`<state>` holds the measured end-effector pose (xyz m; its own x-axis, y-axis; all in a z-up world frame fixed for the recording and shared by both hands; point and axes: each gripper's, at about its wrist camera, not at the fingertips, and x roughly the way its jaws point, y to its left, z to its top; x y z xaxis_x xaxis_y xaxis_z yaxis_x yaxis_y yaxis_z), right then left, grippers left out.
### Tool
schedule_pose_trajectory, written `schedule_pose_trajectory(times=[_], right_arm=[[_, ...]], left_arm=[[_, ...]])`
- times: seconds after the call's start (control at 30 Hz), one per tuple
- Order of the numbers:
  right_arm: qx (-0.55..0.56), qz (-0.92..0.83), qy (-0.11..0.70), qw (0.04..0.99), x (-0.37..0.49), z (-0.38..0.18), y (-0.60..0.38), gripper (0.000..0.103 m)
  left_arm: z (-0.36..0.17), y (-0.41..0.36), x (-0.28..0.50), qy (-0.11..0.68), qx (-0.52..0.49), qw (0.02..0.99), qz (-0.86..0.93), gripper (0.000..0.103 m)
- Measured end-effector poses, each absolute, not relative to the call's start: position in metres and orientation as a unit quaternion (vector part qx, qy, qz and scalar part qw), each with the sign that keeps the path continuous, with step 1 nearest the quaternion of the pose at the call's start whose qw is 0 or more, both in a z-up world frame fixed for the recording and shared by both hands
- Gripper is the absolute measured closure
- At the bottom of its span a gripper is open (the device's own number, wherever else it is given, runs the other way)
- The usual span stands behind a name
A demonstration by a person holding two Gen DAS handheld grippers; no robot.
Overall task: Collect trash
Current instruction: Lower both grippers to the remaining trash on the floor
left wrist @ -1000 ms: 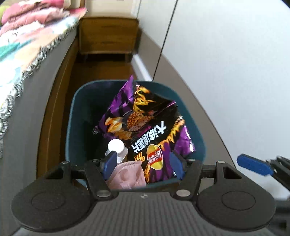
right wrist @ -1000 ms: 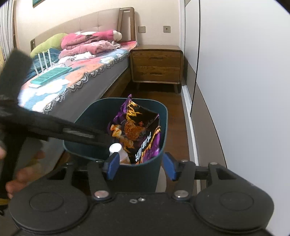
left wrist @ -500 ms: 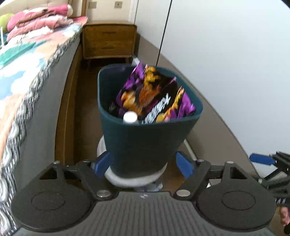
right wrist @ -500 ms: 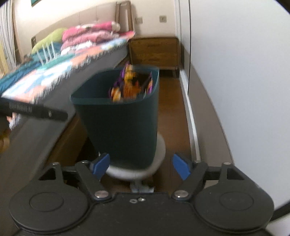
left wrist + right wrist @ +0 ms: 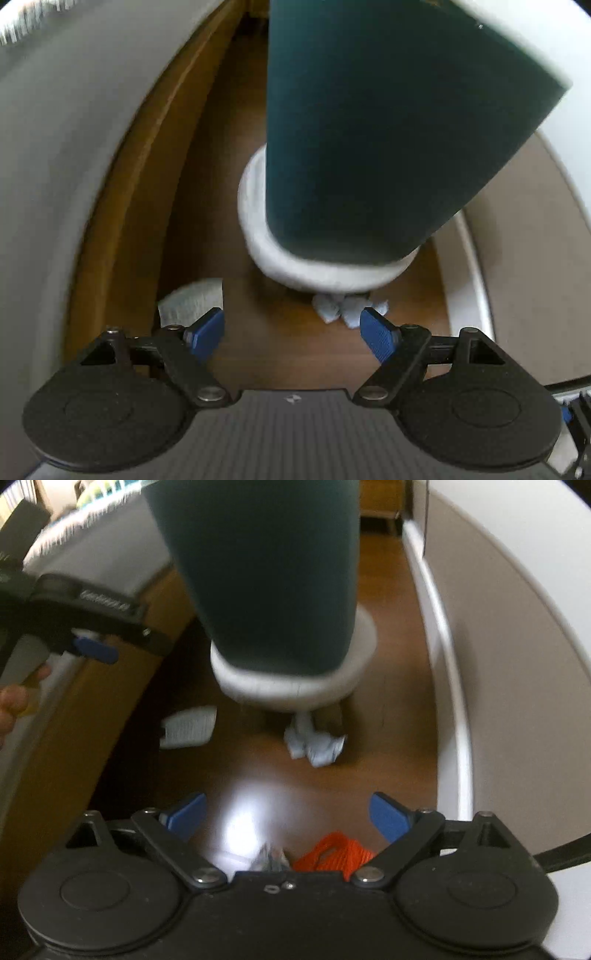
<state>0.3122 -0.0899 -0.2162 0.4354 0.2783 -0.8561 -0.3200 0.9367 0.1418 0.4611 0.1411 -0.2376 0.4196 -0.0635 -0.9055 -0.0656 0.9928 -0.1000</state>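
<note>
At far left the grey bed side is curving down to its wooden rail, which is closing off that edge of the brown floor. Just inside the rail a flat white wrapper is lying on the floor, partly hidden behind the left finger of the left gripper, whose blue fingers are standing wide apart with nothing between them. In the right wrist view the same wrapper is sitting near the rail with open floor in front of it. At centre the teal bin is standing on a white round base, filling the upper middle. A crumpled white paper is lying on the floor just at the base's near edge, close ahead of the left gripper's right finger. The right gripper is hanging low over bare glossy floor, fingers spread and holding nothing; an orange net is showing just beneath it. To the right a white skirting and pale wall are bounding the floor strip.
</note>
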Motion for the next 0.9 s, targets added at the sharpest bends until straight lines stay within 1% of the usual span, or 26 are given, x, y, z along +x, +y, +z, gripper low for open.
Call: schedule_pose_trajectory(times=[0.1, 0.23, 0.33, 0.43, 0.47, 0.63, 0.77, 0.9], right_arm=[[-0.038, 0.187, 0.524, 0.830, 0.311, -0.239, -0.085, 0.008], [-0.061, 0.192, 0.551, 0.810, 0.306, -0.272, -0.080, 0.008], [-0.060, 0.198, 0.570, 0.795, 0.304, -0.295, -0.079, 0.010], [-0.053, 0.206, 0.589, 0.779, 0.306, -0.318, -0.077, 0.016], [-0.051, 0.211, 0.594, 0.774, 0.307, -0.325, -0.077, 0.021], [-0.059, 0.233, 0.621, 0.746, 0.317, -0.359, -0.077, 0.025], [-0.036, 0.216, 0.634, 0.742, 0.336, -0.376, -0.083, 0.026], [0.022, 0.217, 0.650, 0.728, 0.351, -0.390, -0.079, 0.027]], left_arm=[[-0.273, 0.138, 0.468, 0.561, -0.068, 0.825, 0.013, 0.023], [-0.319, 0.131, 0.472, 0.591, -0.043, 0.806, 0.017, 0.023], [-0.352, 0.123, 0.467, 0.621, -0.034, 0.782, -0.029, 0.023], [-0.380, 0.107, 0.448, 0.631, 0.020, 0.771, -0.086, 0.023], [-0.388, 0.103, 0.441, 0.632, 0.035, 0.767, -0.103, 0.023], [-0.432, 0.093, 0.405, 0.649, 0.080, 0.735, -0.180, 0.023], [-0.455, 0.090, 0.375, 0.668, 0.096, 0.703, -0.225, 0.023], [-0.462, 0.070, 0.350, 0.676, 0.100, 0.676, -0.277, 0.023]])
